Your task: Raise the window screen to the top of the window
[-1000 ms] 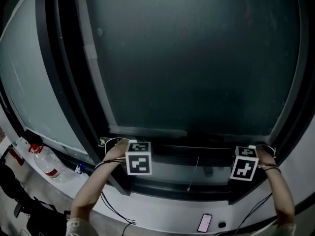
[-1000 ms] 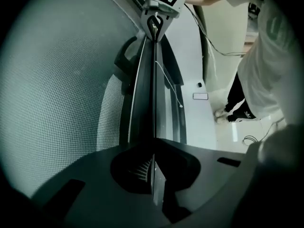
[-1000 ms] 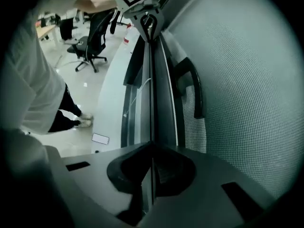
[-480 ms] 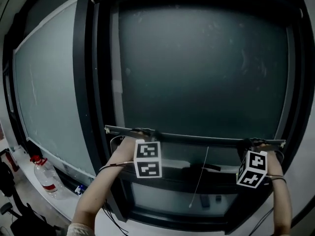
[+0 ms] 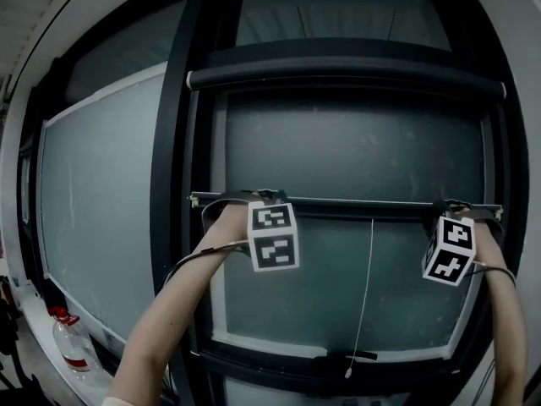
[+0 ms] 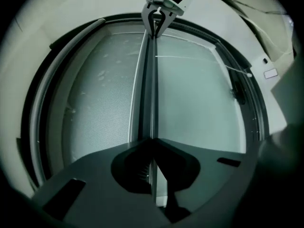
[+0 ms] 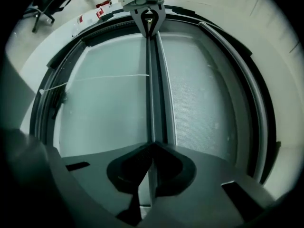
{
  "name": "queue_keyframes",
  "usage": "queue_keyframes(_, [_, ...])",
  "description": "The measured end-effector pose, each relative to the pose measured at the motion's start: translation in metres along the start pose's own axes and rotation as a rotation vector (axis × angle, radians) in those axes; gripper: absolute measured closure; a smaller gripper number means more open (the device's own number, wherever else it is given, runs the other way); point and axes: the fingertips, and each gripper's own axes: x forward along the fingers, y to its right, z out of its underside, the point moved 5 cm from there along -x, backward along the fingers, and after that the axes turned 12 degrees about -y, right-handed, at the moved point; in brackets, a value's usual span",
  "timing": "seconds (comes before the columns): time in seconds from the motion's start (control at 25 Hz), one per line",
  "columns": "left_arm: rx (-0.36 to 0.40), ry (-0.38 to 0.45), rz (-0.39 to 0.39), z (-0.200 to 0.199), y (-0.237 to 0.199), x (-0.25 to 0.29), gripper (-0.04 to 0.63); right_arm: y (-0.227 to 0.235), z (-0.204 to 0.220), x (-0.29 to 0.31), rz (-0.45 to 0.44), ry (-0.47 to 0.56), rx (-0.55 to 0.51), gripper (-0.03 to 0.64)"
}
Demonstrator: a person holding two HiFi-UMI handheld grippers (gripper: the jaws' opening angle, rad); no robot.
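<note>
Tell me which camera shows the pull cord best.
The head view: the cord hangs in full from the bar down to its tip. Both gripper views show it only as a thin, faint line running sideways off the bar.

window frame (image 5: 173, 184): black | screen (image 5: 355, 150): grey fine mesh | marker cube (image 5: 272, 236): black-white squares | bottle (image 5: 72, 349): red label

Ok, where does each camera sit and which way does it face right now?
Head view: on the person's head, facing the black-framed window; shows both forearms, left gripper, right gripper.
Left gripper view: on that gripper, along the thin grey metal screen rail its jaws clamp, toward the right gripper.
Right gripper view: mirrored, toward the left gripper.
Both share rail, grey mesh, white cord.
</note>
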Motion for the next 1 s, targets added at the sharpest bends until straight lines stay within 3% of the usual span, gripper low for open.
queue_keyframes(0.12, [-0.023,-0.008,-0.111,0.000,-0.052,-0.004,0.581,0.052,-0.004,0.001,0.089,-0.021,0.015,0.600])
queue_keyframes(0.32, [-0.042,-0.026,-0.130,0.000,-0.112,-0.007,0.581,0.112,-0.009,0.003,0.140,-0.042,0.039,0.600])
queue_keyframes(0.56, [-0.052,-0.080,-0.216,-0.005,-0.178,-0.012,0.581,0.180,-0.011,0.004,0.225,-0.071,0.083,0.600])
queue_keyframes(0.76, [-0.063,-0.100,-0.257,-0.005,-0.214,-0.016,0.580,0.215,-0.013,0.003,0.288,-0.048,0.132,0.598])
queue_keyframes(1.0, [-0.105,-0.077,-0.428,-0.006,-0.238,-0.016,0.580,0.240,-0.014,0.006,0.393,-0.049,0.195,0.595])
